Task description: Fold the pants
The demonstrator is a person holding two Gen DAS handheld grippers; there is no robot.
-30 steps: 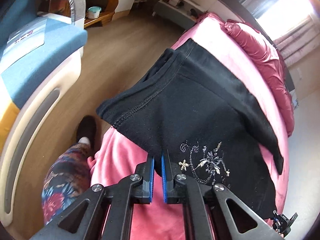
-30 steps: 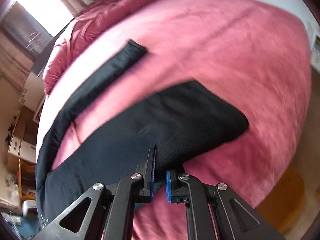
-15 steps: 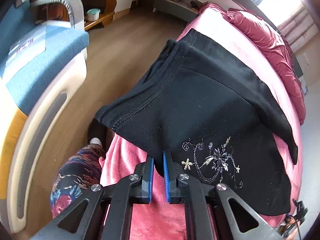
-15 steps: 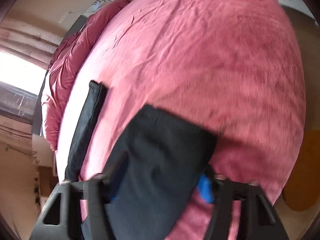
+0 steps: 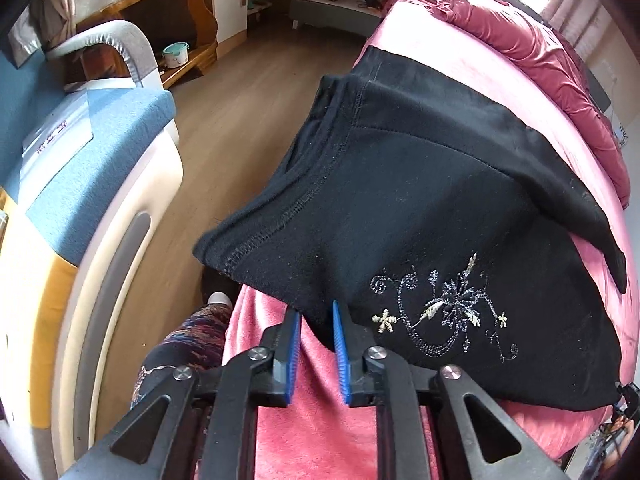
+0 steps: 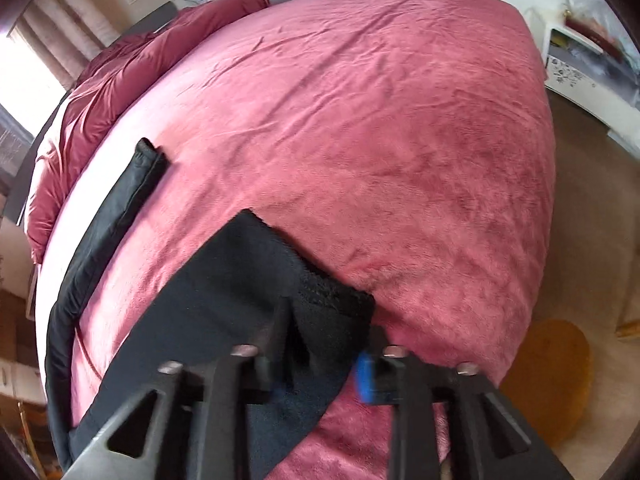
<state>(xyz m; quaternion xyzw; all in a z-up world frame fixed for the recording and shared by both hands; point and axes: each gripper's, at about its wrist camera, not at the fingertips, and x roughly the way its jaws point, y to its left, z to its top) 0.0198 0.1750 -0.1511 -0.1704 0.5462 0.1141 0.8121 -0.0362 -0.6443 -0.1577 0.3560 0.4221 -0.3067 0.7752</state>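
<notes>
Black pants [image 5: 420,200] with a pale flower embroidery lie on the pink bed [image 5: 328,432], their waistband overhanging the bed's left edge. My left gripper [image 5: 317,344] is at the near edge of the waist. Its jaws are opening, and a fold of black cloth hangs in the gap, clear of the blue pads [image 5: 294,344]. In the right wrist view one pant leg [image 6: 224,300] lies flat with its hem between the fingers of my right gripper [image 6: 320,352]. Those jaws are opening wide and do not press the cloth. The other leg [image 6: 120,208] runs as a narrow strip further left.
A blue-cushioned armchair [image 5: 100,152] and wooden floor [image 5: 240,92] lie left of the bed. A person's leg in patterned trousers [image 5: 180,344] stands by the bed's corner. A crumpled red duvet [image 6: 120,80] fills the far end. A white shelf [image 6: 580,60] and a yellow rug [image 6: 548,376] are on the right.
Both grippers' jaws have parted. The right one let go of the pant leg hem, which now rests on the bed. The left pads have spread off the waist edge.
</notes>
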